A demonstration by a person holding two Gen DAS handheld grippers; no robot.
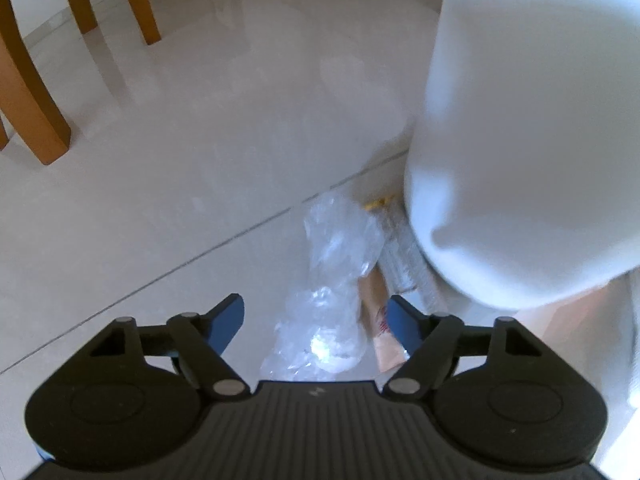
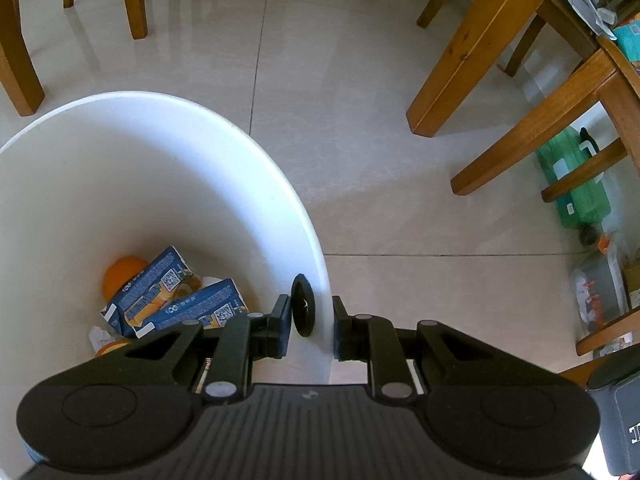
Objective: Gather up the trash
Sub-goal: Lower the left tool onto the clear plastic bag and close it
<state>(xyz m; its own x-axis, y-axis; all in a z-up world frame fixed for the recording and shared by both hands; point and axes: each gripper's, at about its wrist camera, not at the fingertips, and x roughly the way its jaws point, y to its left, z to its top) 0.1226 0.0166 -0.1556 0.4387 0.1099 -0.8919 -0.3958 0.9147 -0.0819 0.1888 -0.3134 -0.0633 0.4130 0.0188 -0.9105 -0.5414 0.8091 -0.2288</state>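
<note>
Your left gripper [image 1: 316, 322] hangs low over the pale tiled floor [image 1: 168, 184] with its blue-tipped fingers [image 1: 230, 318] spread wide and nothing between them. Directly ahead at twelve o'clock lies a crumpled clear plastic bag [image 1: 334, 280], and just beside it at one o'clock sits a brown paper wrapper [image 1: 378, 320] with red print, touching the bag's edge. The white bin [image 1: 532, 120] looms at two o'clock, blurred, its underside tilted over the far end of the trash. Your right gripper [image 2: 310, 330] is clamped across the bin's rim [image 2: 326, 300], one finger inside the wall and one outside, with a black round fitting [image 2: 302, 305] on the wall between them. Down inside the bin, at ten o'clock from that gripper, lie two blue drink cartons [image 2: 176, 300] against an orange ball-like item [image 2: 124, 272]. Wooden chair legs [image 2: 472, 44] stand at one o'clock.
</note>
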